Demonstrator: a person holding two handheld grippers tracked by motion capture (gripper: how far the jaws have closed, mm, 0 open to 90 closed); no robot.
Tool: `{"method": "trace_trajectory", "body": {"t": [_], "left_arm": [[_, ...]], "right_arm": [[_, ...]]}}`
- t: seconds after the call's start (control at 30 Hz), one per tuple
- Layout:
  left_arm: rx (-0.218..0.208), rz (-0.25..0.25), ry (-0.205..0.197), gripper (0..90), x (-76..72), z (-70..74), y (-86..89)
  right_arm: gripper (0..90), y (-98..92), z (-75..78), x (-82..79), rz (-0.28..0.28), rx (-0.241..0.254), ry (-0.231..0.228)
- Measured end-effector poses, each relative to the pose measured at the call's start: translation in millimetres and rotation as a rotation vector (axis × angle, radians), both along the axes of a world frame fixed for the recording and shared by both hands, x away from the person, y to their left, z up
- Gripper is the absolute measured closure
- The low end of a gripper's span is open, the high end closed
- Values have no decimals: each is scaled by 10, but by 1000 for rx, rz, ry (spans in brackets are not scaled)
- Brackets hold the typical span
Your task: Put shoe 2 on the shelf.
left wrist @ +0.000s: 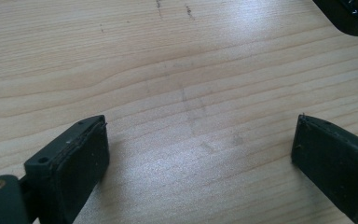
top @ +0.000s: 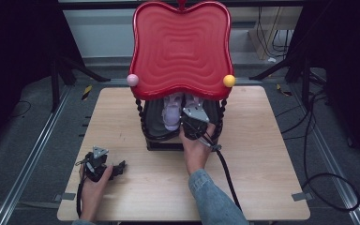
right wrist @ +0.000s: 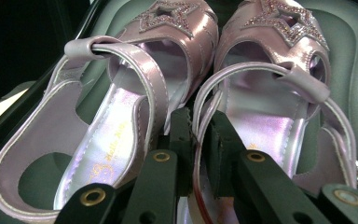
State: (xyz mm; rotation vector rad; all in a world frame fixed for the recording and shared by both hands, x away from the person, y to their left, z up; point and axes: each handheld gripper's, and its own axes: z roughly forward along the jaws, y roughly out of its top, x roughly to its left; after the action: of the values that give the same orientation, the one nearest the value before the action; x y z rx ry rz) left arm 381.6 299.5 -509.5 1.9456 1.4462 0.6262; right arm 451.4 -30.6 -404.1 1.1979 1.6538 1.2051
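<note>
My right jaws: nearly pressed together, pinching the inner edge of the right-hand pink sandal [right wrist: 265, 116] between their pads; I see my right gripper [top: 194, 123] from above reaching under the red tray.
My left jaws: spread wide, nothing between them but bare wood; my left gripper [top: 104, 166] rests low on the table [top: 262, 154], well apart from the stand.
Held thing: the right-hand pink sandal, glossy lilac with a shiny insole, its strap arching over the heel opening; it lies just beside the left-hand pink sandal [right wrist: 121, 107], the pair side by side, toes pointing away from me.
Decoration: a glittering star [right wrist: 168, 16] on the toe of each sandal.
Writing: faint gold script on the left-hand sandal's insole, too small for me to read.
Where the pair sits: on the dark lower shelf [top: 152, 126] of a two-tier stand at the middle of the table.
Above the pair: a red rippled tray [top: 182, 47], with a pink ball [top: 132, 79] at one front corner and a yellow ball [top: 228, 80] at the other.
My hands: my right hand [top: 196, 152] behind the stand's front edge, sleeve in blue denim.
</note>
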Motion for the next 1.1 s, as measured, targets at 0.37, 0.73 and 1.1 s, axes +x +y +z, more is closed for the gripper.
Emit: {"method": "trace_trajectory", "body": {"t": [0.37, 0.73, 1.1], "left_arm": [[3, -1, 1, 34, 4, 0, -11], [6, -5, 1, 34, 5, -1, -21], [6, -7, 2, 34, 6, 1, -25]], "right_arm": [[731, -26, 22, -7, -6, -5, 13], [789, -75, 65, -177, 11, 1, 8], [865, -38, 104, -181, 39, -3, 23]]}}
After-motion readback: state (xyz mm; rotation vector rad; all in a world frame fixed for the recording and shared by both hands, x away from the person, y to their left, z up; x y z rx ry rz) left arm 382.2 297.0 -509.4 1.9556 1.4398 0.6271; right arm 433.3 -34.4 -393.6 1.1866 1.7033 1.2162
